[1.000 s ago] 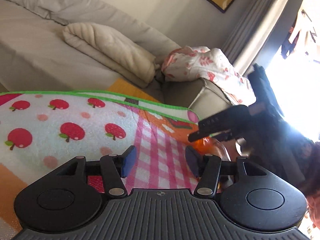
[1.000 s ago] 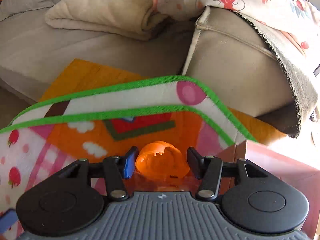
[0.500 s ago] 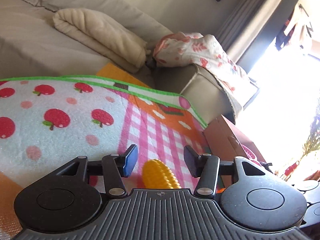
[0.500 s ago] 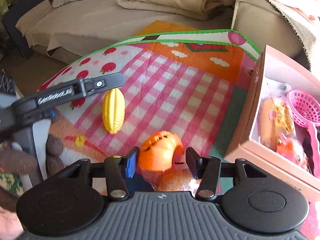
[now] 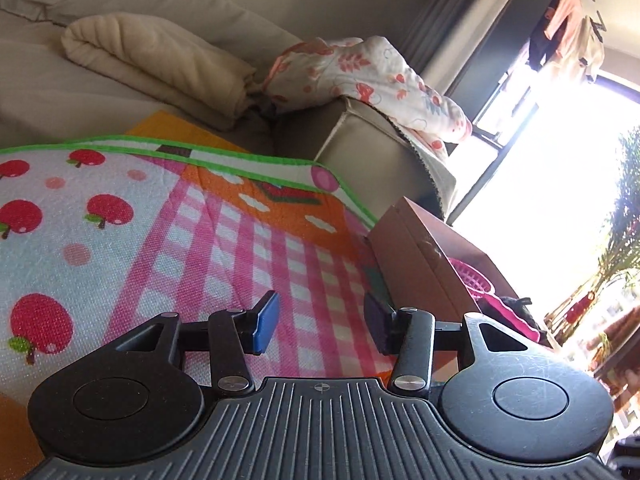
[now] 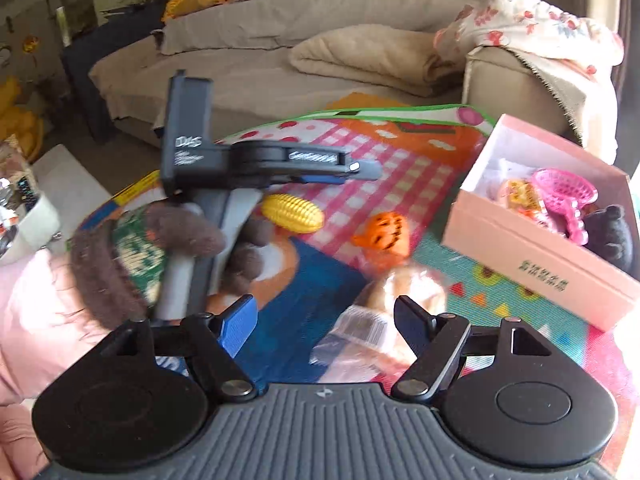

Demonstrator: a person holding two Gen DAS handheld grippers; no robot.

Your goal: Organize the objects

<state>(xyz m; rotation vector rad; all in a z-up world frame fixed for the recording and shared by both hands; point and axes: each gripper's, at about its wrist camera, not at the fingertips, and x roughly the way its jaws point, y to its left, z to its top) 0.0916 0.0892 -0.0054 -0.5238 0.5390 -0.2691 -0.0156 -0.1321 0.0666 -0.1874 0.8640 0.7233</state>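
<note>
On mat, pink box (image 6: 560, 276) side — green lettering, unreadable; right gripper (image 6: 324, 320) opening, left gripper (image 5: 320, 322) closing — both empty.

- Sun blasting through the window (image 5: 560, 160), totally blown out white.
- Right view is motion-smeared; the orange toy (image 6: 384, 232) is mush.
- Fisheye bends edges.

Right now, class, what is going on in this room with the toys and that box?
A person with a gripper in each hand is tidying toys off a play mat into a pink box. The right gripper is opening, with nothing pressed between its fingers; an orange toy and a wrapped bun lie on the mat just ahead of it. The left gripper hovers above a yellow toy corn, empty and closing. The box already holds a pink basket and other toys.
</note>
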